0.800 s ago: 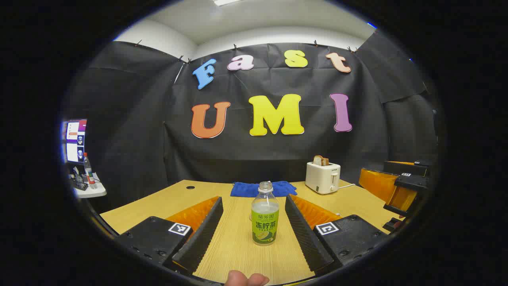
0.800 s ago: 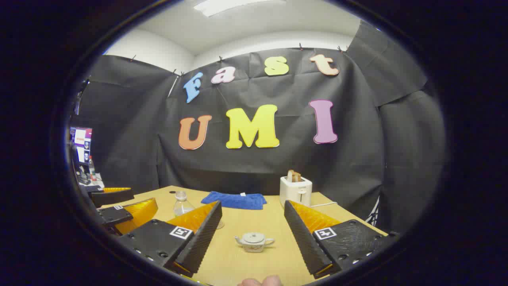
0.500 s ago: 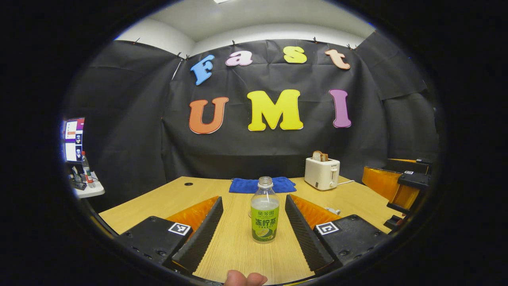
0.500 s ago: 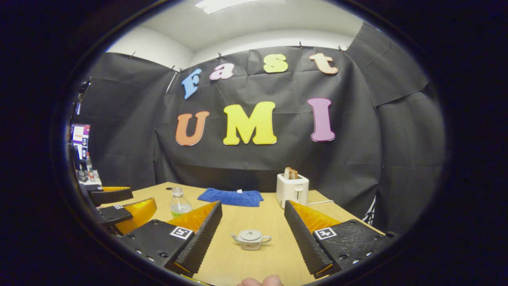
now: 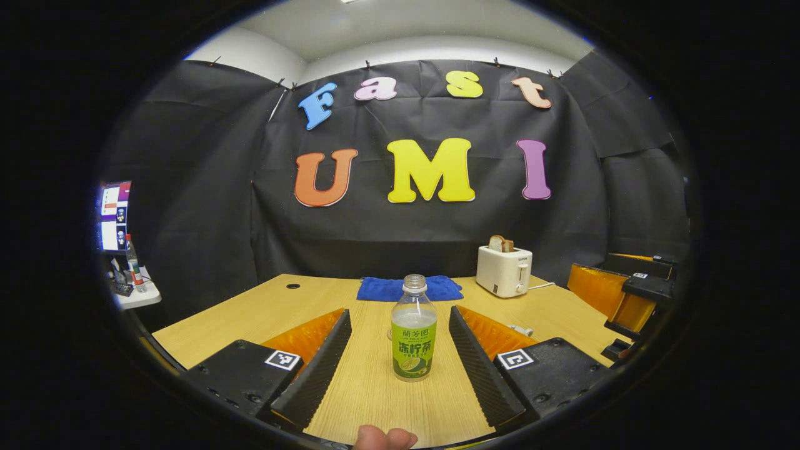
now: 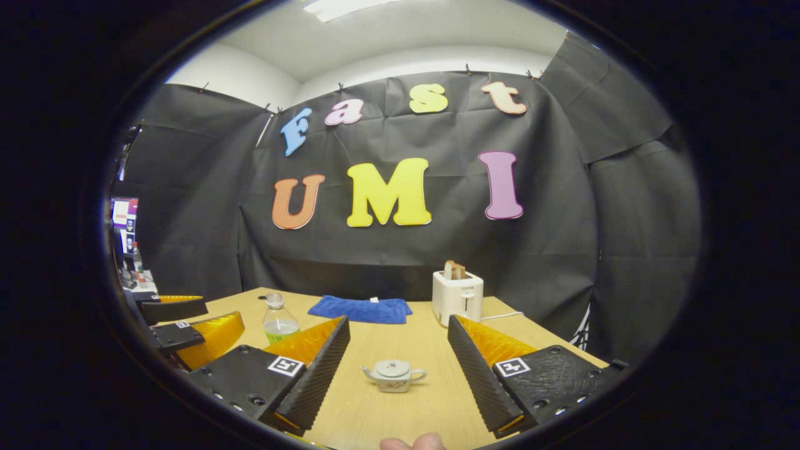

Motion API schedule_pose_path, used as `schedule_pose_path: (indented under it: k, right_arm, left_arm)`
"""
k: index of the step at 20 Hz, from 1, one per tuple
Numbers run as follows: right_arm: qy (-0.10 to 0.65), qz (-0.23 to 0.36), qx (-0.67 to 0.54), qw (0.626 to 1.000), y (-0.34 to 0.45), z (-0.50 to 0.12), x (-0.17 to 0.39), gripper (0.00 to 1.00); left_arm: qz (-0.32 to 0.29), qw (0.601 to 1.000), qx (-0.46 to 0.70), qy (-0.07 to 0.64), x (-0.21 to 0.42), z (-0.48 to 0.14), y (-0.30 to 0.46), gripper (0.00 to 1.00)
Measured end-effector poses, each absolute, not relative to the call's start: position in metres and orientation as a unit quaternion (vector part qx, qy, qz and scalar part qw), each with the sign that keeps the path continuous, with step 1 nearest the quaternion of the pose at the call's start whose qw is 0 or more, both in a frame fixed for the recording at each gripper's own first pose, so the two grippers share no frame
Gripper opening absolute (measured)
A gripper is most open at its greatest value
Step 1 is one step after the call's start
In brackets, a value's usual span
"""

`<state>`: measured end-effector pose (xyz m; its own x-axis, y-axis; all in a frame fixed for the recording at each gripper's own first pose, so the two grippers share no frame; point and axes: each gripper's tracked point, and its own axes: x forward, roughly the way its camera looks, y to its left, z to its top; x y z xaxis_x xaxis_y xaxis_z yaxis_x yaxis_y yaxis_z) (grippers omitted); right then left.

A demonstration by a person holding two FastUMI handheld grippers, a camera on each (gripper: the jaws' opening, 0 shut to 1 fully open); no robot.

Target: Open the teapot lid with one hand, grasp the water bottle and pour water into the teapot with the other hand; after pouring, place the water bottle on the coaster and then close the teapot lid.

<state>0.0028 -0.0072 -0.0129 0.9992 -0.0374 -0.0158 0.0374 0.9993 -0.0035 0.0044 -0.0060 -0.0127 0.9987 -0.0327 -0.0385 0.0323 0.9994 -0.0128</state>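
A clear uncapped water bottle (image 5: 414, 331) with a green label stands upright on the wooden table (image 5: 262, 312). It sits centred in the gap of my open left gripper (image 5: 399, 314), touching neither finger. In the right gripper view a small white teapot (image 6: 392, 376), lid on and spout to the left, sits on the table between the fingers of my open right gripper (image 6: 397, 321). The bottle (image 6: 279, 322) and the left gripper (image 6: 181, 325) show at the left there. The right gripper (image 5: 631, 294) shows at the right edge of the left gripper view.
A blue cloth (image 6: 361, 309) lies at the table's far side, with a white toaster (image 6: 457, 297) holding bread to its right. The black booth wall closes off the back. A side desk with a monitor (image 5: 115, 215) stands off to the left.
Both grippers have crept slightly forward. The bottle looks a little larger in the left gripper view, and the teapot has drifted a little left in the right gripper view. Both stay open.
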Motion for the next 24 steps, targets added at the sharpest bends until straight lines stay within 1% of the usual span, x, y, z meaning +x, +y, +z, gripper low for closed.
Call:
schedule_pose_path:
  k: [7, 8, 9, 18, 20, 24]
  right_arm:
    - [0.026, -0.022, -0.005, 0.999, -0.015, -0.033, 0.010, 0.95]
    - [0.032, -0.022, -0.006, 0.999, -0.016, -0.039, 0.013, 0.94]
    - [0.037, -0.021, -0.004, 0.999, -0.017, -0.044, 0.017, 0.95]
    - [0.093, -0.024, -0.008, 0.995, -0.012, -0.100, 0.073, 0.95]
    - [0.104, -0.027, -0.020, 0.994, -0.012, -0.111, 0.086, 0.95]
    - [0.122, -0.025, -0.007, 0.992, -0.006, -0.132, 0.109, 0.95]
  left_arm:
    - [-0.024, 0.999, -0.012, 0.029, 0.007, -0.019, -0.013, 0.98]
    - [-0.024, 0.999, -0.012, 0.029, 0.007, -0.019, -0.014, 0.98]
    - [-0.022, 0.999, -0.011, 0.030, 0.007, -0.021, -0.013, 0.98]
    - [-0.012, 0.999, -0.017, 0.036, 0.009, -0.023, 0.000, 0.98]
    - [-0.015, 0.999, -0.017, 0.035, 0.010, -0.021, -0.002, 0.98]
    - [-0.019, 0.999, -0.013, 0.035, 0.011, -0.023, -0.002, 0.98]
